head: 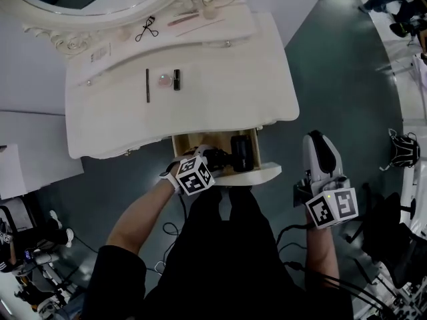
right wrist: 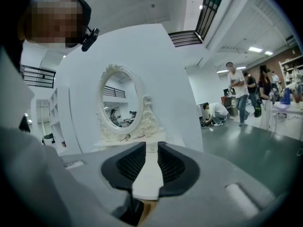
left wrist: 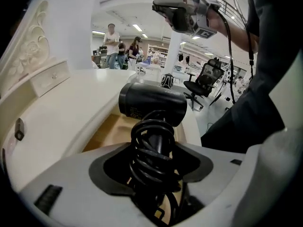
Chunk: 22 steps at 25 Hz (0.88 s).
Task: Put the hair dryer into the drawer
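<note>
**Counts at the vanity**

I logged one hair dryer (head: 241,153), one open drawer (head: 263,173), one vanity (head: 220,92) and one oval mirror (right wrist: 119,100). On top lay one eyelash curler (head: 145,29), one dark stick (head: 147,85), one dark tube (head: 177,79) and one pink round item (head: 164,80). There were two knobs (head: 227,43). My grippers numbered two: left gripper (head: 217,157) and right gripper (head: 319,139).

Head view looks steeply down from over the person onto the dresser (head: 220,79) and open drawer (head: 263,173); left gripper view sits close behind its fingers (left wrist: 71,183), facing along them over the dryer (left wrist: 151,105) into the drawer, the right gripper (left wrist: 162,7) high beyond them; right gripper view faces nearly level past its fingers at the mirror (right wrist: 118,105); all three share the dresser.
</note>
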### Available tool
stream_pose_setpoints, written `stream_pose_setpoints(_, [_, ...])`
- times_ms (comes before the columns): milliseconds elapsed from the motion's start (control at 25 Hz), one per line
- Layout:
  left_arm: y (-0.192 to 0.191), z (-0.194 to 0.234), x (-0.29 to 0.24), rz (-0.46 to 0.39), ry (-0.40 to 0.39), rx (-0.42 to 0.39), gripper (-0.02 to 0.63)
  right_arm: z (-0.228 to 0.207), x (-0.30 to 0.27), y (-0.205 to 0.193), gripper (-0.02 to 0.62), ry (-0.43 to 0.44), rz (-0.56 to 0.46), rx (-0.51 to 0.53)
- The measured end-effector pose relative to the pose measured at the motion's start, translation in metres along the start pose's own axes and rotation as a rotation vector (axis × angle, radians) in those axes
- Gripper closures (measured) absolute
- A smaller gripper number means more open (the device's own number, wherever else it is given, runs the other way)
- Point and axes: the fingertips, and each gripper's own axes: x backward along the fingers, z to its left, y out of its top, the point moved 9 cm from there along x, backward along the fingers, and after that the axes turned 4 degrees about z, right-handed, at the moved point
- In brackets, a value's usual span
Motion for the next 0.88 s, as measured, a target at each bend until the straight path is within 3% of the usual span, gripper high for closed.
stream_pose_setpoints(400, [-0.018,0.014,-0.046,0.095,-0.024,0.006,0.345,-0.002,-0.007,-0.009,0.517,-0.007,0.026,-0.009])
stream_pose_setpoints(880, [-0.027,0.023,-0.077,0.161,0.002,-0.036,0.345,-0.002,-0.017,-0.016,0.517,0.005,0.046,-0.016])
